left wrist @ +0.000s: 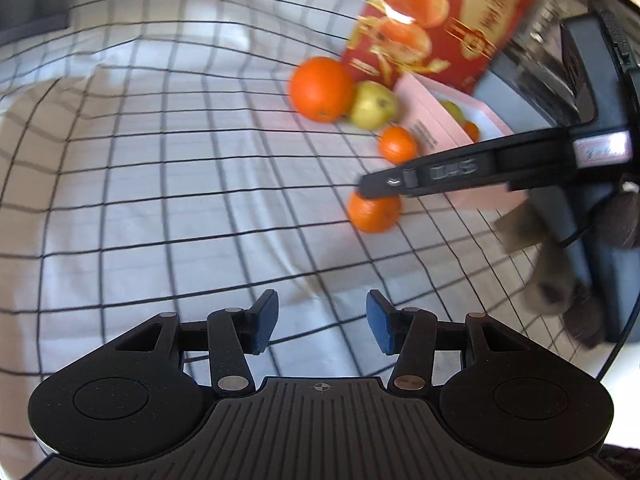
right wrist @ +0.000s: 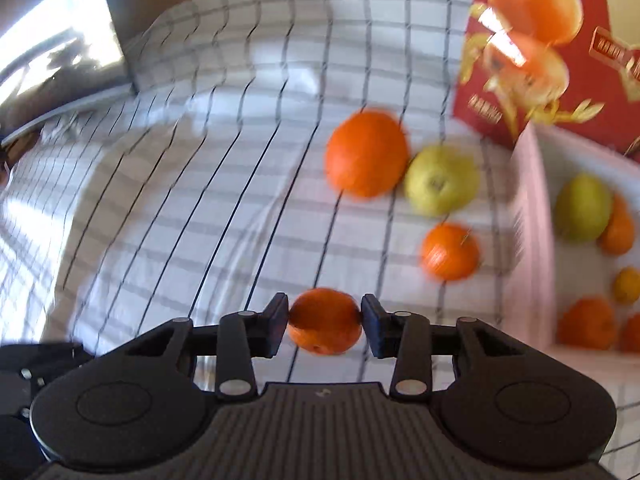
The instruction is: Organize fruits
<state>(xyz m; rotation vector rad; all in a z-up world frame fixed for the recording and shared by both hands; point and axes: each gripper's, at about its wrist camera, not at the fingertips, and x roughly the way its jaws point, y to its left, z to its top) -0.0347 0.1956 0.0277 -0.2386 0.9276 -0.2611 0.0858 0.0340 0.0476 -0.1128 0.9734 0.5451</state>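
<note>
Several fruits (right wrist: 584, 208) lie in pink box (right wrist: 536, 240).

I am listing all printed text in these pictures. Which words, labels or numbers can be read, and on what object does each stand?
None can be read with certainty.
Red fruit box: gold lettering, too blurred.
Pink box: small dark print on its side, too small.
Right gripper, on its finger: raised mark, perhaps "DAS", unclear.
White sticker on that gripper: reddish marks, blurred.

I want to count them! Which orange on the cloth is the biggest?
The big orange touching the yellow-green apple; the other loose orange is smaller.
</note>
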